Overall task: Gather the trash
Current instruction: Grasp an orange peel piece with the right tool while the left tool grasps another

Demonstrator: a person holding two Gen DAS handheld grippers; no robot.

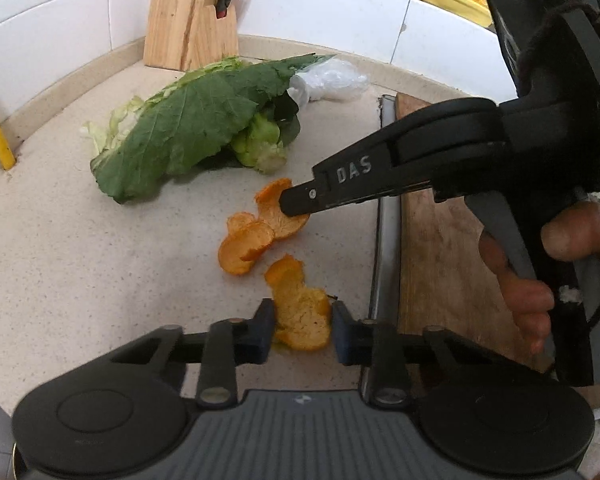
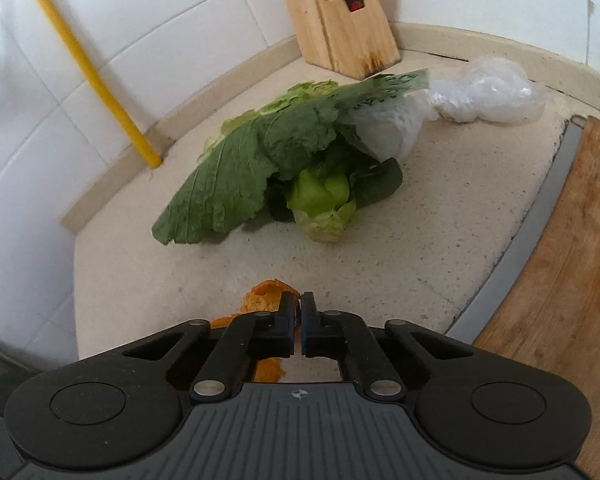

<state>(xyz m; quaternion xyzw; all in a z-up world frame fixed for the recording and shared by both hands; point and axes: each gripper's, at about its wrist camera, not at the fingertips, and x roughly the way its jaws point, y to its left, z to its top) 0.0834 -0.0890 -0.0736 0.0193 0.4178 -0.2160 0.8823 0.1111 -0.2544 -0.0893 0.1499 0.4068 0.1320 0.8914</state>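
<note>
Three pieces of orange peel lie on the speckled counter. My left gripper point(image 1: 303, 326) is down on the nearest orange peel point(image 1: 304, 312), and both pads press its sides. My right gripper point(image 1: 296, 205) reaches in from the right, held by a person's hand point(image 1: 540, 272). Its tip is shut on the far orange peel point(image 1: 278, 216). In the right wrist view the right gripper point(image 2: 300, 310) has its jaws almost together, pinching a thin edge of that peel point(image 2: 266, 296). A third curled peel point(image 1: 244, 250) lies loose between the two.
A big green leaf point(image 1: 188, 128) point(image 2: 236, 168), a bok choy stub point(image 1: 262, 144) point(image 2: 324, 200) and crumpled plastic wrap point(image 1: 334, 80) point(image 2: 486, 96) lie behind. The wooden knife block point(image 1: 192, 20) stands at the wall. A cutting board point(image 1: 440, 240) lies on the right, a yellow pipe point(image 2: 96, 76) on the left.
</note>
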